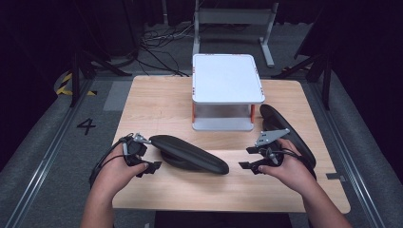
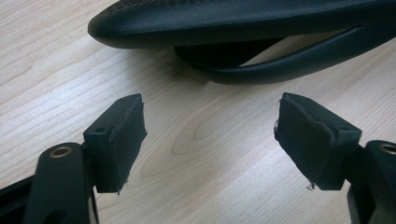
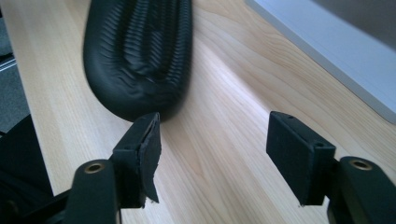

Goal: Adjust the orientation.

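While both hands hover low over the wooden table (image 1: 157, 102), the left gripper (image 1: 151, 159) sits right at the near end of the long black padded piece (image 1: 190, 154) lying across the middle of the board, and its jaws stand apart with nothing between them. From the left gripper view that piece (image 2: 243, 21) shows why it rests the way it does: the cushioned top faces up and a curved plastic bracket (image 2: 299, 58) underneath props it slightly off the wood, so there's a lip to get a jaw under. My read is that the left hand is lining up for exactly that edge, though the pads aren't touching it yet.

Over on the other side, the right gripper (image 1: 250, 158) points inward toward the far tip of the same piece, released, jaws spread and empty. Just behind that hand lies a second black padded piece (image 1: 285, 128), running along the table's right edge; in the right gripper view a ribbed, cushioned body (image 3: 140, 56) lies just ahead of the left jaw, blurred, apart from it as far as I can tell.

Beyond both sits the white two-tier stand (image 1: 227, 78) with red corner posts, top bare. I'd judge the pair is laid flat and reachable on purpose, one per hand, with the stand a likely destination.
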